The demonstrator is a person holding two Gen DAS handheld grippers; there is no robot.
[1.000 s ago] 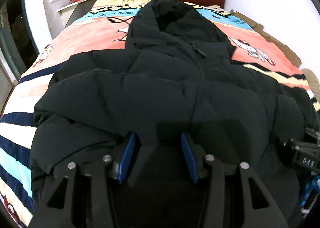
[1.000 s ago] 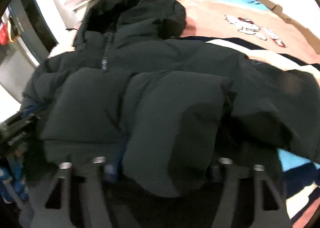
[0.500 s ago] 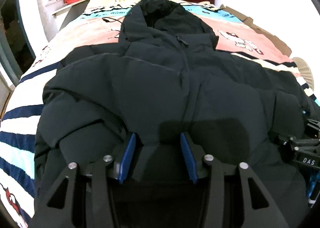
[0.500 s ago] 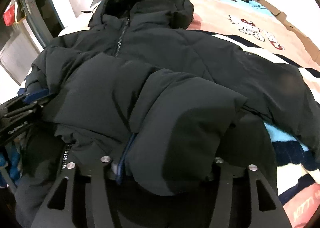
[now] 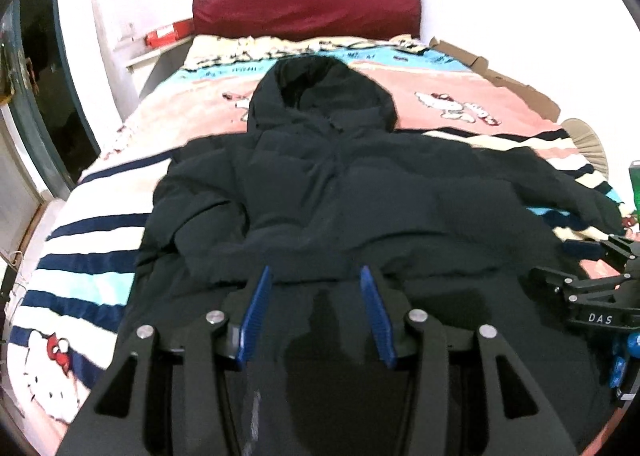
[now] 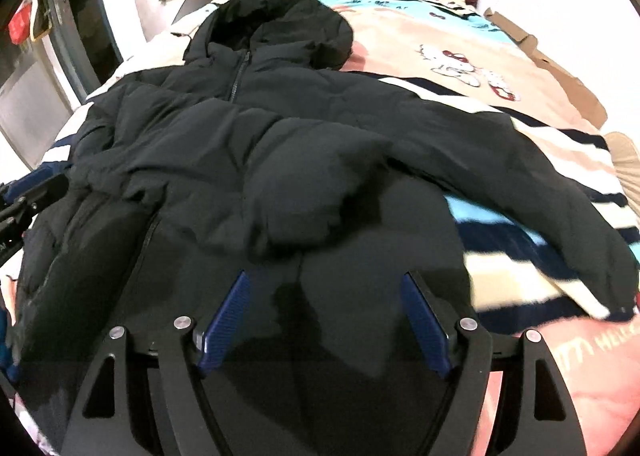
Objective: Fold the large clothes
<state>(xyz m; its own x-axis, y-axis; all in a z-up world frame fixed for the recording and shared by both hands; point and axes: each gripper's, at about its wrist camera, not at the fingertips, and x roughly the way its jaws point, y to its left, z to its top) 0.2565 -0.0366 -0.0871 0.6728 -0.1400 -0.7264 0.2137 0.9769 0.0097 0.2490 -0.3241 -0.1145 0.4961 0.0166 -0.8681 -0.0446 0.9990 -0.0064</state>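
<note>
Both jaws gape empty, our right gripper [image 6: 324, 318] having just opened off the black hooded puffer jacket [image 6: 280, 144] that we leave lying on the striped cartoon-print blanket [image 5: 88, 256], our left gripper [image 5: 316, 312] likewise clear, this fold released.

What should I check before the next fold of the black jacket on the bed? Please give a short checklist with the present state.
1. Right gripper free of cloth: ok; its jaws have just been opening, nothing between them.
2. Left gripper free of cloth: ok, pads apart and bare.
3. Black jacket fully on the bed: ok.
4. Hood lying flat: ok.
5. Right sleeve folded in: not ok, spread outward.
6. Zipper closed to the hem: cannot tell.
</note>
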